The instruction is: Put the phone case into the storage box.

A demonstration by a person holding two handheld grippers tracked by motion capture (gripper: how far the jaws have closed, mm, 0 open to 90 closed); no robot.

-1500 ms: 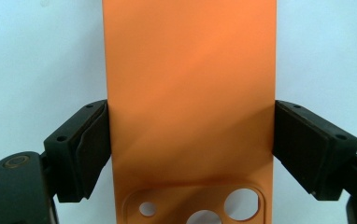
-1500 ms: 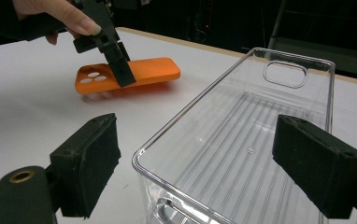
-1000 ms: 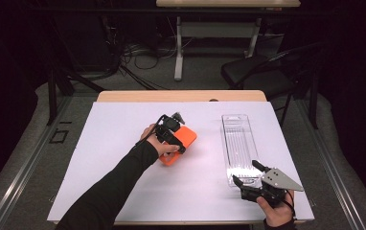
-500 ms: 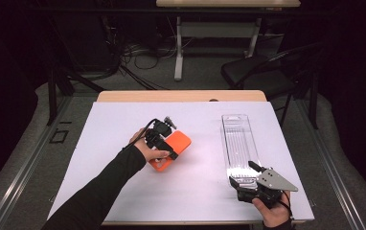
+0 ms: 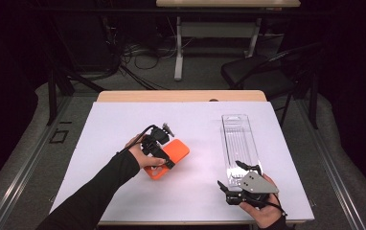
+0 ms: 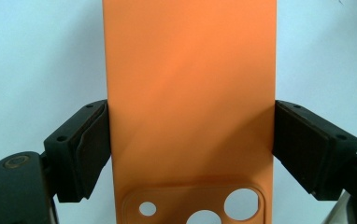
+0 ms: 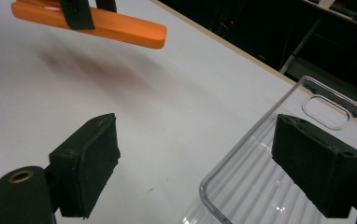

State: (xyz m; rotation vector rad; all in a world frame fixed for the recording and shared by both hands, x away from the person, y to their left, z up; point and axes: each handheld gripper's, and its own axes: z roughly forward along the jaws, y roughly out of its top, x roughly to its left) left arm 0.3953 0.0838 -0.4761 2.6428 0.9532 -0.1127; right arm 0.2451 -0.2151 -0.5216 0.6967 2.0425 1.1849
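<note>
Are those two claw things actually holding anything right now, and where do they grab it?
The left gripper clamps the orange phone case by its two long side edges, near the camera cutout. The right gripper holds nothing; its open jaws hover by the clear plastic case.

Left gripper (image 5: 169,155) clamped (jaws wide); right gripper (image 5: 233,176) open, empty.

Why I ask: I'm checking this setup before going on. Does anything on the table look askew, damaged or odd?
Nothing looks damaged or spilled. The orange phone case is clamped across its width in the left gripper and lifted off the white table; its shadow lies below it. The clear plastic tray lies flat by the open right gripper.
</note>
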